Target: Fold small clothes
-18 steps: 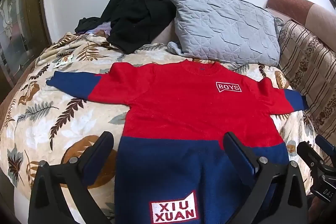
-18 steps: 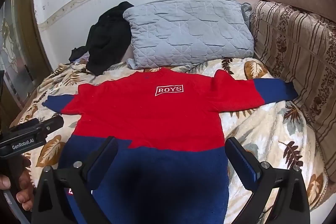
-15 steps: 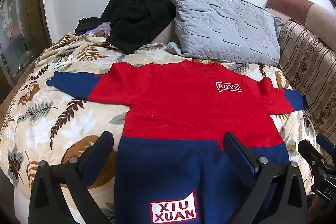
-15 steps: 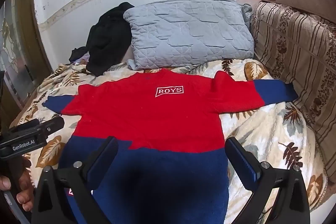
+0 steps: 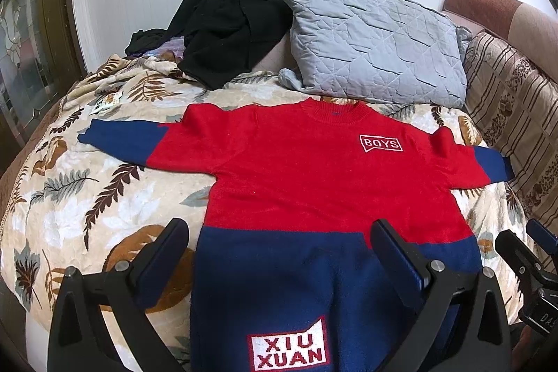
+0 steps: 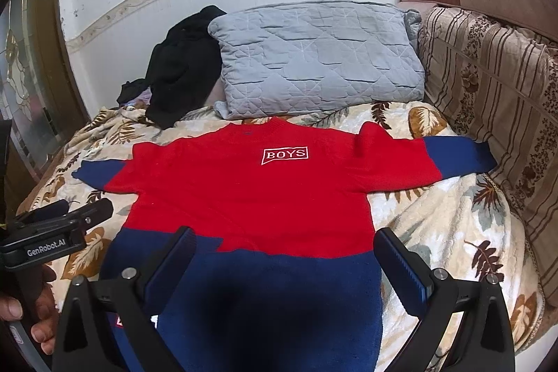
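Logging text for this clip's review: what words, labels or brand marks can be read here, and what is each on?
"BOYS": white boxed patch on the sweater, on its red chest.
"XIU XUAN": white patch on its navy lower part.
"GenRobot.AI": side of the left gripper, in the right wrist view.
"DAS": cut-off letters on the right gripper; the rest is out of view.

- Sweater (image 5: 314, 183): red top, navy hem and cuffs, white lettering.
- Bedspread (image 5: 87, 197): cream, brown-grey leaf print.
- Pillow (image 6: 314, 58): grey, quilted.
- Garment pile (image 5: 230, 30): black.
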`<state>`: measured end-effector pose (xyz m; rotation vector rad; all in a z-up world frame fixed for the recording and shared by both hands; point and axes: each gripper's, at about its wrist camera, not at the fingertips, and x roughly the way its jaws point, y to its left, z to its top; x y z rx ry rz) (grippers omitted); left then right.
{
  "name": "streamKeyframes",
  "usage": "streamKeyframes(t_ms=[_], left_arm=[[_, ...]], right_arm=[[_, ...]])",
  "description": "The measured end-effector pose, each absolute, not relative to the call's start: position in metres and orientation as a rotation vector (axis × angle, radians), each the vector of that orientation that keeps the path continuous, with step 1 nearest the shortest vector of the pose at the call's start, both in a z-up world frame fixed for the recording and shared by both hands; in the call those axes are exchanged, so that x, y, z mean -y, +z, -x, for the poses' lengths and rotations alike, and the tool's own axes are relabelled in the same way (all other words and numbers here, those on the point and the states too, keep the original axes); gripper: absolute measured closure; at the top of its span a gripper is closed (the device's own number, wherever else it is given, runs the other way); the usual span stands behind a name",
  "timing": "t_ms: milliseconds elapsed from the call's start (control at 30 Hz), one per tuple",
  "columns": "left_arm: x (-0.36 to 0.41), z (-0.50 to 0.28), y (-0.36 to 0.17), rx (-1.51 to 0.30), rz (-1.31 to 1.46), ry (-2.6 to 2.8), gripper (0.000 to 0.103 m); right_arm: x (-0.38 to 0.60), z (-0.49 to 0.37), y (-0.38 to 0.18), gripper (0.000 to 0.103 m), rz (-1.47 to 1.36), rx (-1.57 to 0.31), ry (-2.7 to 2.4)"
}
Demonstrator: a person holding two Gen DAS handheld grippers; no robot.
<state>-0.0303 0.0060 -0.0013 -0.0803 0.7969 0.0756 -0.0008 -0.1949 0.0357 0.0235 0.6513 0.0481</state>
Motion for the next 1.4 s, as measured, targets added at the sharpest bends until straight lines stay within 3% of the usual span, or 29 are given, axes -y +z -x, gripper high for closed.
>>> streamKeyframes(t_ms=[467, 967, 1167, 1300, 1400], left_arm=[[-0.002, 0.027, 0.000, -0.798, 0.076, 0.070, 0.000], [-0.006, 0.013, -0.011, -0.809, 0.090, 0.035, 0.000], [-0.088, -0.001, -0.036, -0.809, 0.153, 0.173, 0.000], [-0.164, -0.015, -0.060, -0.824, 0.206, 0.378, 0.000], [-0.216, -0.021, -0.078, -0.844, 0.285, 0.495, 0.000]], right_arm=[[0.193, 0.002, 0.037, 0.000, -0.016, -0.606, 0.051], [0.209, -0.010, 0.029, 0.000, -0.053, -0.694, 0.062], [0.294, -0.033, 0.010, 0.000, -0.338, -0.737, 0.103], [0.406, -0.072, -0.021, 0.001, -0.735, -0.707, 0.055], [0.484, -0.107, -0.045, 0.020, -0.918, -0.708, -0.072]])
